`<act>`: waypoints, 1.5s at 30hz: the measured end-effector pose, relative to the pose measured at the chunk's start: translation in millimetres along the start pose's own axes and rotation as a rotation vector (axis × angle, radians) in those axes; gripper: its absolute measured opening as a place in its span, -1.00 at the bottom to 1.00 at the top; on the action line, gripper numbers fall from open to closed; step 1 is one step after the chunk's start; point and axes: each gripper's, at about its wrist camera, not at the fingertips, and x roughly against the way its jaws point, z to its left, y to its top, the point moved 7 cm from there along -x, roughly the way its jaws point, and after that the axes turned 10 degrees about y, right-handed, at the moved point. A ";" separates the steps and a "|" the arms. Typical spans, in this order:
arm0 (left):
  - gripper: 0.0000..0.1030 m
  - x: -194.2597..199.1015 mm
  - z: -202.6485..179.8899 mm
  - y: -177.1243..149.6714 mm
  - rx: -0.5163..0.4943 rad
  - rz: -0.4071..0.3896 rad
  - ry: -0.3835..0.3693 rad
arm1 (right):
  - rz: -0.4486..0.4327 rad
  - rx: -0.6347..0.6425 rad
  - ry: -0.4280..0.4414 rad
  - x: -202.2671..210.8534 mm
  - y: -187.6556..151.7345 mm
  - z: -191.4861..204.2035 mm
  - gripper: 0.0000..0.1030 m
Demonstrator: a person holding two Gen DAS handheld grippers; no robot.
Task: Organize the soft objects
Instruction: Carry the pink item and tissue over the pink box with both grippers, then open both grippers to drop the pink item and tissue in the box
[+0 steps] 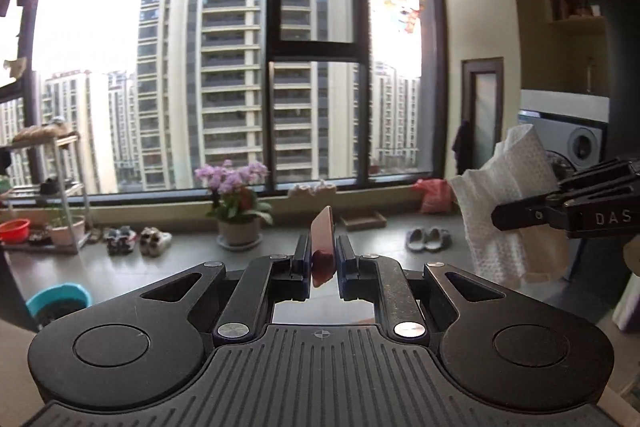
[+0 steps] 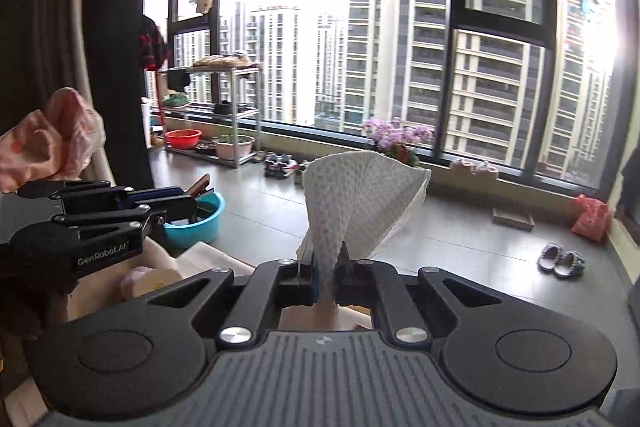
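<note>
A white dimpled cloth, light, limp and best pinched at a bunched edge, is being held aloft by the right gripper clamped on its gathered end, while a thin reddish-brown flat piece is being pinched by the left gripper.

We see the cloth fanning up between the right gripper's fingers, with the left gripper off to its left. Ahead on the floor, a potted plant stands before the window, slippers to its right, a shelf rack far left.
</note>
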 end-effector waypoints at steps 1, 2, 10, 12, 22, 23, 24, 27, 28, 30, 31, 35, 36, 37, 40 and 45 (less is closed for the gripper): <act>-0.70 -5.5 -17.8 -2.1 -0.015 0.013 -0.036 | 0.004 -0.016 -0.023 4.4 -5.4 -13.6 -0.86; -0.70 -11.1 -38.9 -7.7 -0.032 0.032 -0.081 | 0.014 -0.035 -0.050 9.2 -14.3 -29.8 -0.86; -0.69 -60.6 -139.7 -81.9 -0.060 0.286 -0.352 | 0.136 -0.162 -0.106 6.6 -77.0 -96.4 -0.86; -0.68 -72.1 -141.9 -108.2 -0.029 0.422 -0.420 | 0.163 -0.185 -0.083 -1.2 -89.0 -99.4 -0.86; -0.65 -61.9 -127.9 -133.1 -0.223 0.421 -0.338 | 0.443 -0.385 0.038 -79.3 -168.3 -99.0 -0.85; -0.65 -57.1 -130.4 -131.4 -0.226 0.408 -0.350 | 0.472 -0.396 0.028 -87.0 -177.4 -99.3 -0.85; -0.65 -54.8 -132.9 -128.4 -0.228 0.394 -0.354 | 0.493 -0.396 0.019 -92.2 -183.1 -98.6 -0.85; -0.65 -47.1 -129.3 -122.6 -0.216 0.352 -0.346 | 0.526 -0.360 -0.022 -101.5 -191.5 -92.6 -0.85; -0.65 -44.2 -124.7 -121.5 -0.206 0.340 -0.345 | 0.530 -0.338 -0.038 -102.2 -191.8 -88.3 -0.85; -0.65 -39.9 -119.6 -118.9 -0.176 0.323 -0.353 | 0.541 -0.281 -0.079 -101.9 -189.3 -81.0 -0.84; -0.65 -38.2 -115.2 -118.1 -0.159 0.317 -0.359 | 0.550 -0.260 -0.093 -101.3 -188.8 -77.4 -0.83; -0.65 -21.0 -91.5 -115.0 -0.108 0.257 -0.341 | 0.576 -0.221 -0.135 -90.6 -177.9 -66.7 -0.34; -0.65 -17.0 -84.5 -114.3 -0.098 0.239 -0.334 | 0.563 -0.208 -0.151 -84.4 -172.5 -65.2 0.00; -0.65 -13.9 -77.0 -113.6 -0.085 0.226 -0.327 | 0.539 -0.191 -0.169 -77.8 -164.5 -64.4 0.15; -0.65 -11.0 -53.4 -114.1 -0.040 0.217 -0.297 | 0.473 -0.185 -0.186 -55.4 -144.3 -62.7 0.31; -0.65 -10.4 -15.2 -120.9 0.013 0.244 -0.226 | 0.345 -0.218 -0.206 -25.4 -104.1 -71.8 0.44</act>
